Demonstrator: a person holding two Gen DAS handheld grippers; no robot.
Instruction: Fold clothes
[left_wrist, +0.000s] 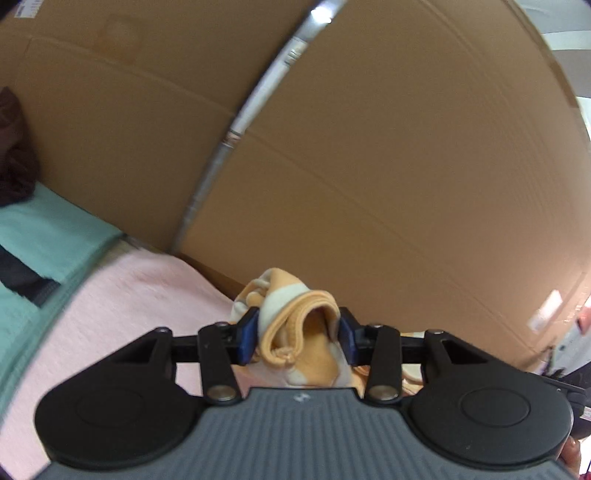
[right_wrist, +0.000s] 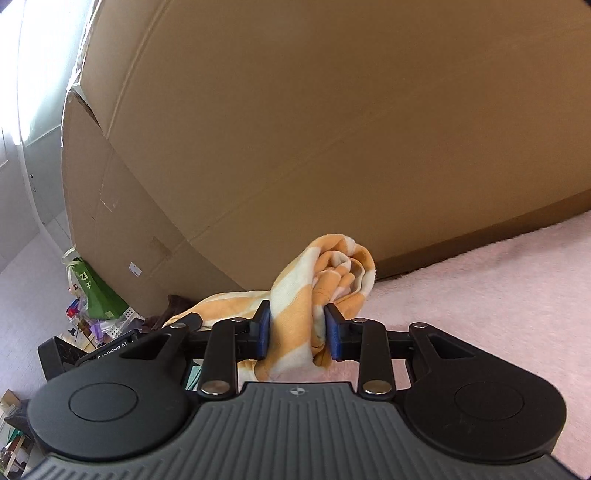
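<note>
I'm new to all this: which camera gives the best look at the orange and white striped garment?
The right wrist view: the striped garment bunches between the right gripper and trails off to the left. The left wrist view shows only a hemmed bunch clamped in the left gripper.

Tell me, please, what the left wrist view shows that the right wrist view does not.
Only the left wrist view shows a folded mint-green cloth, a dark brown garment and a silver taped seam. Only the right wrist view shows a green bag among floor clutter. Both show the orange-and-white striped garment clamped in the jaws of the left gripper and the right gripper, the pink blanket and the cardboard boxes.
</note>
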